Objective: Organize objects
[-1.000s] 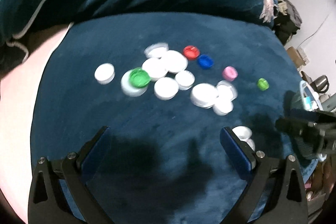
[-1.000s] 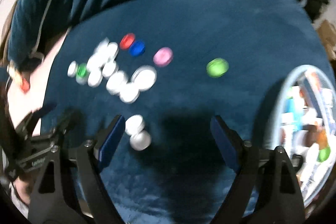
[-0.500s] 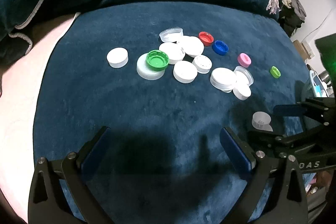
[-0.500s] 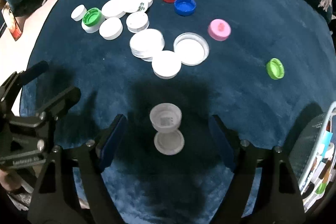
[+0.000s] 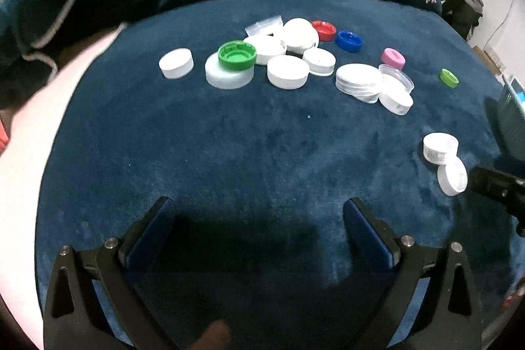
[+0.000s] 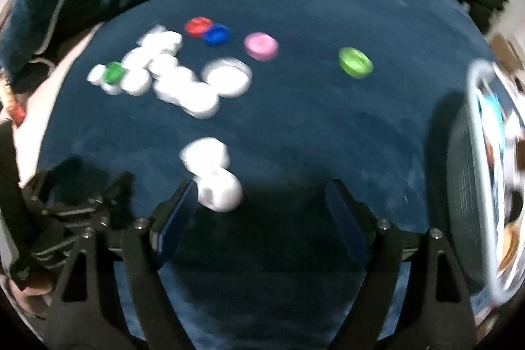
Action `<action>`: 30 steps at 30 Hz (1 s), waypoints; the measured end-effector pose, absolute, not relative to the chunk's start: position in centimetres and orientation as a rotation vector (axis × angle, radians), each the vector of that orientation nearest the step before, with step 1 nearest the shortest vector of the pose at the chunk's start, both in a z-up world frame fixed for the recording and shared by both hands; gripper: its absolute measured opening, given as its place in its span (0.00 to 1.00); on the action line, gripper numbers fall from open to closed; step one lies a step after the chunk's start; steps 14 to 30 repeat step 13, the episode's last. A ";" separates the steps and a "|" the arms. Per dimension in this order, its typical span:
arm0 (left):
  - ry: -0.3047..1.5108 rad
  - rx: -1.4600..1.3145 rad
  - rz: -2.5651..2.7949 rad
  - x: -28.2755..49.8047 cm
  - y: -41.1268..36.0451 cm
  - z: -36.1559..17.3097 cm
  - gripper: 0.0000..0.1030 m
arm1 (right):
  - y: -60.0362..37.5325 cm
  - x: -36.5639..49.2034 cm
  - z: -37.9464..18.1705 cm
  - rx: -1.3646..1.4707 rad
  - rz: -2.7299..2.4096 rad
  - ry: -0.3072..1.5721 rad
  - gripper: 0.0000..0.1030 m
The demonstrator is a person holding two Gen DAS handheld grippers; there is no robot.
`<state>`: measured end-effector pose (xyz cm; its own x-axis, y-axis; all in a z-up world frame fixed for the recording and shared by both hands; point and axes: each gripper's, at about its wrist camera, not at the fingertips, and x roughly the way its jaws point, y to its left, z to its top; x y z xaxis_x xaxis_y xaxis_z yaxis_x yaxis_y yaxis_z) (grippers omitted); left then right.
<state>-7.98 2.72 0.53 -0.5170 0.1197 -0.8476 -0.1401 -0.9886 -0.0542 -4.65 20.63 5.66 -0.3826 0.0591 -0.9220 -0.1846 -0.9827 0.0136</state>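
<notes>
Right wrist, white caps (image 6: 213, 173) beside tongs (image 6: 259, 195)

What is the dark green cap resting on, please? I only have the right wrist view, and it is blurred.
Observer: The dark green cap sits open side up on a larger white lid.
Operator: Thanks. Is the left gripper open?
Observer: Yes, open, with only blue cloth between its fingers.
Operator: And the pair lying apart?
Observer: One white cap lies flat; the tilted white cap leans beside it.
</notes>
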 end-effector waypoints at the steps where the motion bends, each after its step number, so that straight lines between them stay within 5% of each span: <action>1: 0.017 -1.454 2.619 -8.0 2.6 0.5 1.00 | 21.3 -4.1 5.2 -1.625 2.479 0.192 0.80; 4: -0.051 -1.454 2.617 -8.3 2.2 0.5 1.00 | 23.1 -3.2 4.7 -1.509 2.461 0.259 0.82; 9: -0.035 -1.437 2.629 -8.4 2.1 0.3 1.00 | 25.8 -4.2 2.9 -1.527 2.431 0.453 1.00; 13: -0.052 -1.421 2.635 -8.4 1.8 0.2 1.00 | 23.6 -4.8 2.1 -1.518 2.431 0.269 1.00; 30: -0.052 -1.421 2.635 -8.4 1.8 0.2 1.00 | 23.6 -4.8 2.1 -1.518 2.431 0.269 1.00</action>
